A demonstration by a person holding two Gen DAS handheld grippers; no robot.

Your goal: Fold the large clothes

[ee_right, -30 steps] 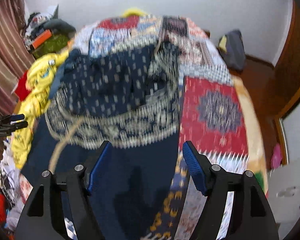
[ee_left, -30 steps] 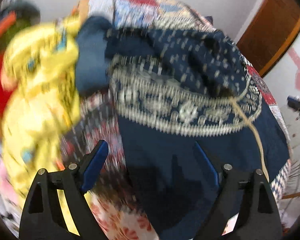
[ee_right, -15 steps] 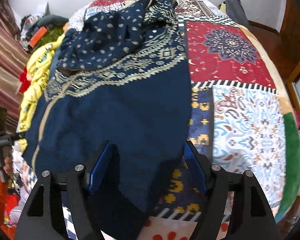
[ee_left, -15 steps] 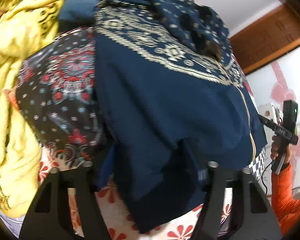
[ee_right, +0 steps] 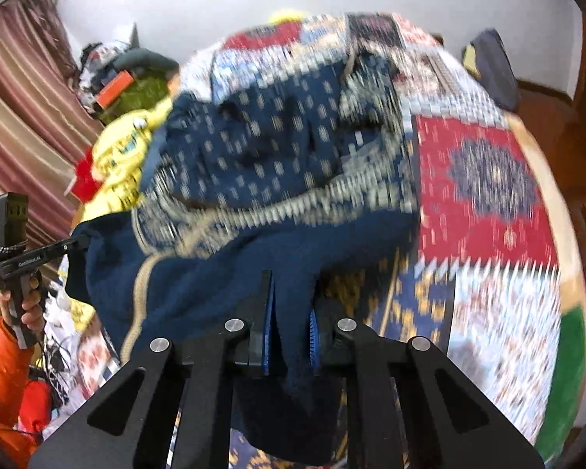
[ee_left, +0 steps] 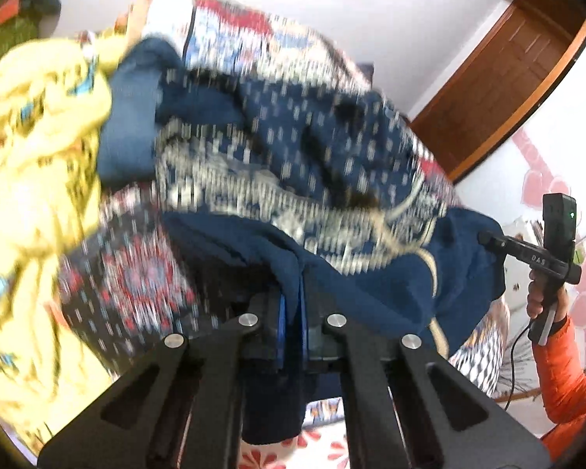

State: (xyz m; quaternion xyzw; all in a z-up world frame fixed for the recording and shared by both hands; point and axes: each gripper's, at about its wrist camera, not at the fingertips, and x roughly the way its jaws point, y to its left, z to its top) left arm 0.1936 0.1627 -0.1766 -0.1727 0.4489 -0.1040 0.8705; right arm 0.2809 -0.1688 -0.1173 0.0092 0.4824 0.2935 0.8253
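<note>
Navy garment (ee_left: pixel 371 281) hem pinched in both grippers' jaws over patchwork bed (ee_right: pixel 488 179).

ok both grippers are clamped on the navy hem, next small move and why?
Probably lift both together and carry the hem toward the patterned far half. The left gripper and right gripper have just closed on the navy garment, fabric pinched between the pads, near edge already off the quilt.

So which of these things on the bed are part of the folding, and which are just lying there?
In use:
- navy blue patterned garment
- left gripper, shut on it
- right gripper, shut on it

Lying about:
- yellow printed cloth
- patchwork bedspread
</note>
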